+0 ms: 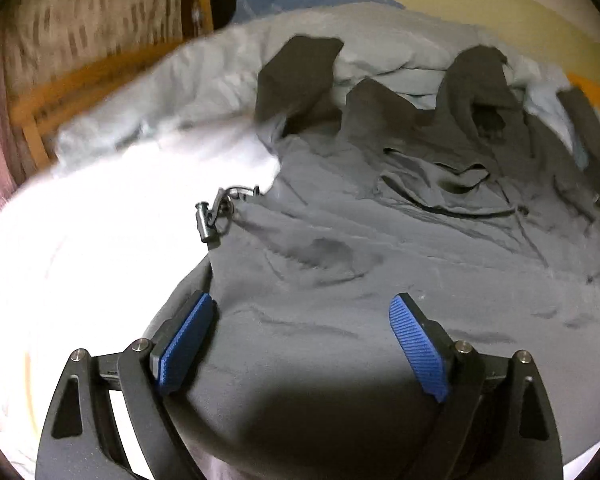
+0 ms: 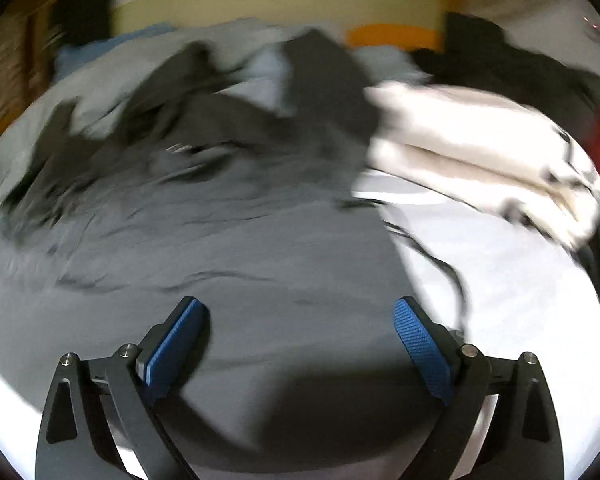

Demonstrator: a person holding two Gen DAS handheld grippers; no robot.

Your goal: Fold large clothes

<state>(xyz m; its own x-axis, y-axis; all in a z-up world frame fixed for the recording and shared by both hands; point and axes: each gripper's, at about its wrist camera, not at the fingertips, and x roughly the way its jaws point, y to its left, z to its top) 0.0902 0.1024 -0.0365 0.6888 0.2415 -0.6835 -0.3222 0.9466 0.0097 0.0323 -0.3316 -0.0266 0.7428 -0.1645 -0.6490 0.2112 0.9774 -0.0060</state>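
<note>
Garment: a large dark grey jacket of thin smooth fabric (image 1: 340, 248) lies spread out on the bed, with creases and with parts of it bunched up at the far side.
Surface: a bed with a white sheet (image 1: 80, 260), very bright on the left in the left wrist view and on the right in the right wrist view.
Drawcord: a small black cord stopper with a loop of cord (image 1: 212, 216) lies at the left edge of the jacket, on the border between grey fabric and white sheet.
Left gripper (image 1: 302, 332): the fingers with blue ribbed pads (image 1: 188, 340) stand wide apart above the near part of the jacket; nothing is between them.
Right gripper (image 2: 302, 332): the fingers stand wide apart too, over the same grey fabric (image 2: 240, 260), and hold nothing; this view is blurred.
Beside the jacket: a folded cream-white garment (image 2: 480, 152) lies on the sheet to the right; a thin dark cord (image 2: 440, 256) lies on the sheet near the jacket's right edge.
Far side: a light grey-blue bedding (image 1: 180, 80) is piled behind the jacket.
</note>
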